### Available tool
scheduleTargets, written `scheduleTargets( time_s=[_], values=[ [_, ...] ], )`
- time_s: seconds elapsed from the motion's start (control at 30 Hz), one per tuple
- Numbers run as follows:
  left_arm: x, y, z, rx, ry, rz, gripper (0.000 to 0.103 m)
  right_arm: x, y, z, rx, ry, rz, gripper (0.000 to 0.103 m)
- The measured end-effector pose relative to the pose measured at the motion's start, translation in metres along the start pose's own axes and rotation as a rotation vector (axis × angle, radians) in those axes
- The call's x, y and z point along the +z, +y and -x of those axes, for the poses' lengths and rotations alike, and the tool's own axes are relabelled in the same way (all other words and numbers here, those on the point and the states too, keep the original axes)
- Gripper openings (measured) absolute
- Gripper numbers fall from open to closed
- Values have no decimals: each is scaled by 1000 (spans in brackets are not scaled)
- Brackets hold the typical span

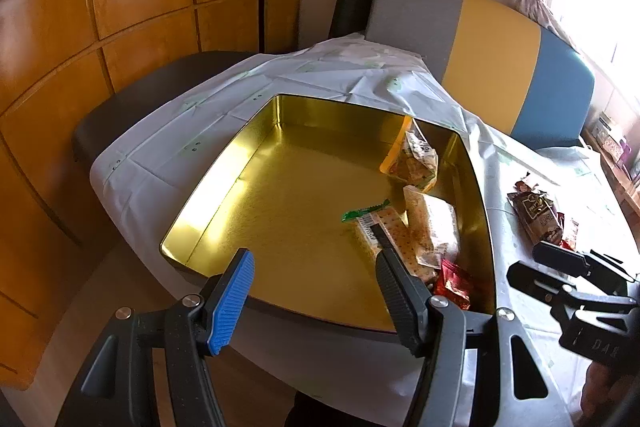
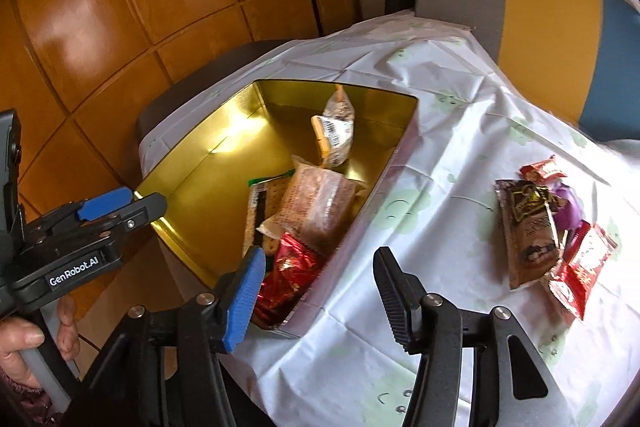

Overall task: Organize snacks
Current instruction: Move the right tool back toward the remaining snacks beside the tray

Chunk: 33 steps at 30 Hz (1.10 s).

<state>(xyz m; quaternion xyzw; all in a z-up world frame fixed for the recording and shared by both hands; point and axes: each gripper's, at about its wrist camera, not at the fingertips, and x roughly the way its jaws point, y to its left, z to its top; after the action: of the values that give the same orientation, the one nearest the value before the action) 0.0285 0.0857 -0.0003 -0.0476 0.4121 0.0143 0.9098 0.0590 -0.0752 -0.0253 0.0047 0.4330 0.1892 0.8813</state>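
**Snacks gathered along one wall of the tin**

Four packets are seen inside the gold tin (image 2: pixel 192 187), crowded against its right wall, the side nearest the unsorted pile, presumably because they are dropped in from there. The red packet (image 2: pixel 286 267) lies in the near corner. The right hand-held gripper (image 2: pixel 318 301) is held released and empty above the tin's edge. The left hand-held gripper (image 1: pixel 316 291) is spread wide, holding nothing. Remaining snacks (image 2: pixel 532 227) are left on the surface (image 2: pixel 440 147).
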Motion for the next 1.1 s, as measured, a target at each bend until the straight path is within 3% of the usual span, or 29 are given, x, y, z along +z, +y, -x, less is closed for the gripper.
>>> scheduleTargets(
  time_s=[0.5, 1.1],
  values=[
    [0, -19, 7, -11, -7, -52, 64, -6, -44, 26, -80, -28, -47, 59],
    [-3, -52, 7, -41, 0, -144, 64, -15, -132, 71, -274, -47, -97, 70]
  ],
)
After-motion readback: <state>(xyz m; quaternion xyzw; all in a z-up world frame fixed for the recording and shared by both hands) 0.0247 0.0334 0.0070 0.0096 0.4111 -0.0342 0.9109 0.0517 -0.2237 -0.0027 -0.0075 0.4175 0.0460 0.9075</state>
